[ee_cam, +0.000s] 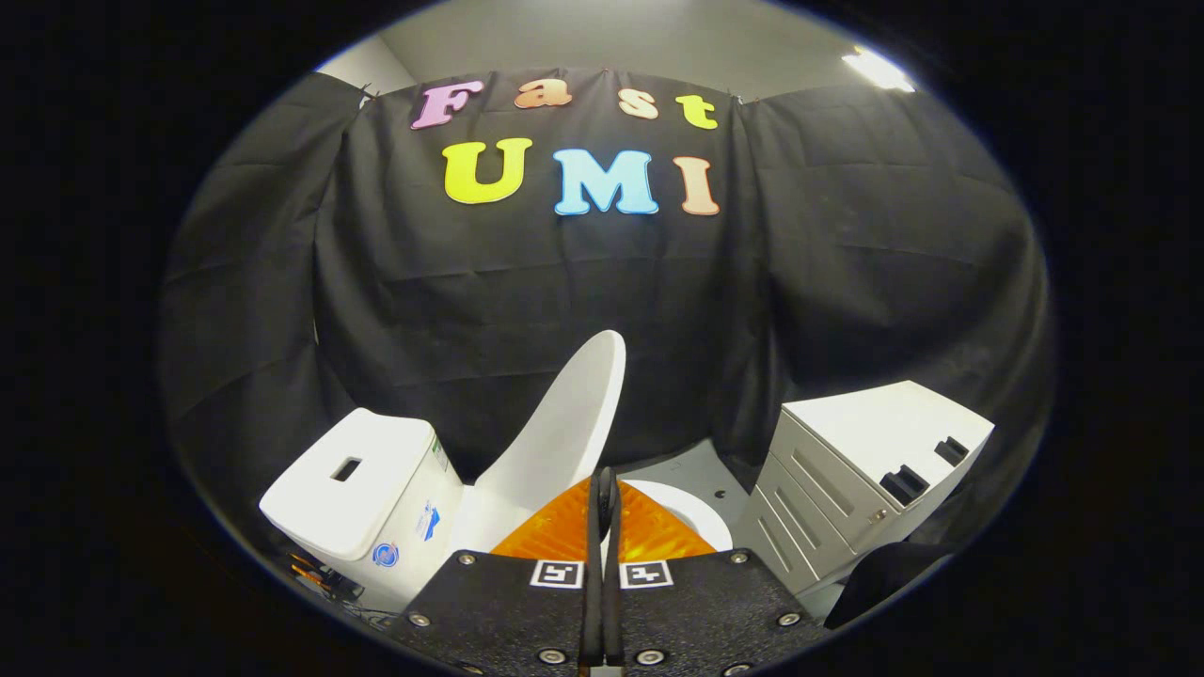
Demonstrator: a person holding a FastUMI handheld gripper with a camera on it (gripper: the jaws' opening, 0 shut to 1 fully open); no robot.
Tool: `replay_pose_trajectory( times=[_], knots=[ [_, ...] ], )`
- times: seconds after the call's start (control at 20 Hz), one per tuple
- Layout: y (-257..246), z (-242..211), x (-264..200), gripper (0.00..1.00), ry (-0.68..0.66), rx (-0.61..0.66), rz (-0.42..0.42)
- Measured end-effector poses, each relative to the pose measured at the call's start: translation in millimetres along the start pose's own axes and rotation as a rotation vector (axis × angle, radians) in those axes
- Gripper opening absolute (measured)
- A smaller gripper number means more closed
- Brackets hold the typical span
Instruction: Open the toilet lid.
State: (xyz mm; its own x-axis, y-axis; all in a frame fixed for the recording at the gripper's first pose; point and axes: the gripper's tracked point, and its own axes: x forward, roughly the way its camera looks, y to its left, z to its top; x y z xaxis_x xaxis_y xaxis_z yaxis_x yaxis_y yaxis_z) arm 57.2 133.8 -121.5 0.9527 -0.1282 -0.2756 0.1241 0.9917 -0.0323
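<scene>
Standing raised and tilted back toward the white tank [362,489] at ten o'clock, the toilet lid [564,428] rises just beyond the gripper [603,498], whose fingers are clenched together on nothing. A white drawer cabinet [870,470] sits at two o'clock.

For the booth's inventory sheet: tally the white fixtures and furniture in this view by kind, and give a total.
Toilet tank: 1
Toilet lid, raised, beyond the gripper, whose fingers are closed together with nothing between them: 1
Toilet bowl, rim showing just ahead of the fingers: 1
Drawer cabinet, beside the bowl: 1
Total: 4
</scene>
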Motion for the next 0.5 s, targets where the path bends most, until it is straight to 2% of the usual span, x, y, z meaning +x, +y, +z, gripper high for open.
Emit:
replay_pose_trajectory(
  times=[0.5],
  knots=[
    [51.4,24.8,-13.6,0.0,-0.055,-0.099,0.036]
  ],
)
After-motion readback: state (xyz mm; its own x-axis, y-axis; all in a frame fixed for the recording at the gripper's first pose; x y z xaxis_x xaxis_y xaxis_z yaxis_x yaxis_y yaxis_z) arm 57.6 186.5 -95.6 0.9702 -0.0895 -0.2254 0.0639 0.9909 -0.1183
